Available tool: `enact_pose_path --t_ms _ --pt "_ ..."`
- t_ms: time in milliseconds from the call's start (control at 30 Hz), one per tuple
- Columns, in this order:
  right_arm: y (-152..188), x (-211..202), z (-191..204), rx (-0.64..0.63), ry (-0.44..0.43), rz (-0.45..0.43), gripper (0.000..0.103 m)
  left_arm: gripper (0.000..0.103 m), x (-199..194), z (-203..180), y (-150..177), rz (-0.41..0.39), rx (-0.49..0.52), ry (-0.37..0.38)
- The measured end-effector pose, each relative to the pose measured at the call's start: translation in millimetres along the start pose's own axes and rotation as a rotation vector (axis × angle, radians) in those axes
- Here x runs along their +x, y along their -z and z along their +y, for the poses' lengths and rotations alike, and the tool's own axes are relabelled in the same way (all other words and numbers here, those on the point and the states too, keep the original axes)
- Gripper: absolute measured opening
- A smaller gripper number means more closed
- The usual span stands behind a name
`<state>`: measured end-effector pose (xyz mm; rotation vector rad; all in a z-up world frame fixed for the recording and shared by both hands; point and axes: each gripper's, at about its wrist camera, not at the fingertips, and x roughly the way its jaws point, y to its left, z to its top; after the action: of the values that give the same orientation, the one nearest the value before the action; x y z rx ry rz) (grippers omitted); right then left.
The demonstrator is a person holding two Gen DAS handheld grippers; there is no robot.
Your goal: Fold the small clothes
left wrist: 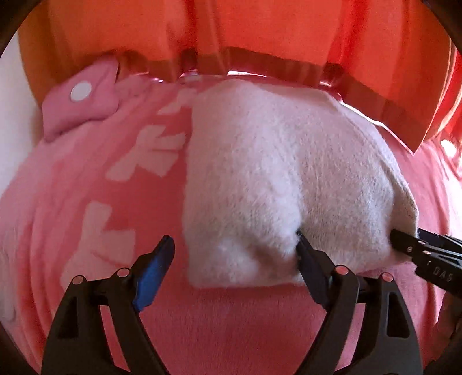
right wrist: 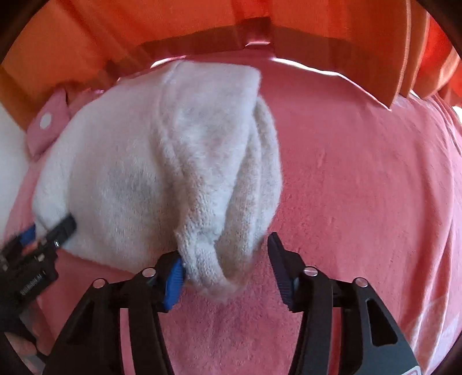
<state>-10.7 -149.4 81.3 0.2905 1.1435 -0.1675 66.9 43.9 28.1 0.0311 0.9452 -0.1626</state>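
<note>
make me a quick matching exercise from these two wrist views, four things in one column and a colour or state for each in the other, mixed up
Things:
1. white fleece garment
2. pink blanket
3. left gripper
4. spotted pink cushion

Colours or states:
A. pink with one white dot showing, lying at the far left edge
B. jaws wide apart, one finger poking the garment's near edge
C. fluffy, bunched, lying on the blanket
D. spread flat underneath, pale shapes printed on it

Pairs: 1-C, 2-D, 3-B, 4-A

A home, by the look of it: the work surface is a soft pink fleece blanket with pale bow-like prints, a pink polka-dot cushion lies at its far edge, and orange curtains glow behind.
</note>
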Motion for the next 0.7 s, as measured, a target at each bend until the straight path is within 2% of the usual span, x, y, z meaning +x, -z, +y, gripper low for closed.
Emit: enact_pose_path --t_ms 100,233,267,500,700 --pt "15.3 -31.8 2.1 0.010 0.020 -0.094 0.052 0.081 -18.1 4.5 10.5 -0.027 -0.034 0.007" --pt "51.1 -49.3 10.0 -0.023 0.161 -0.164 0.056 0.087 -27.9 -1.1 29.6 -0.030 -0.030 -0.031" --pt "57.2 -48.0 10.3 -0.019 0.170 -0.170 0.057 0.087 -28.7 -4.1 33.6 -0.028 -0.023 -0.042" --pt "91.5 -36.9 18.6 -0.011 0.173 -0.202 0.061 0.088 -33.5 -11.8 70.4 -0.030 -0.005 -0.086" --pt "110.1 -26.7 35.0 -0.026 0.168 -0.210 0.063 0.088 -31.7 -17.1 83.7 -0.070 0.014 -0.107"
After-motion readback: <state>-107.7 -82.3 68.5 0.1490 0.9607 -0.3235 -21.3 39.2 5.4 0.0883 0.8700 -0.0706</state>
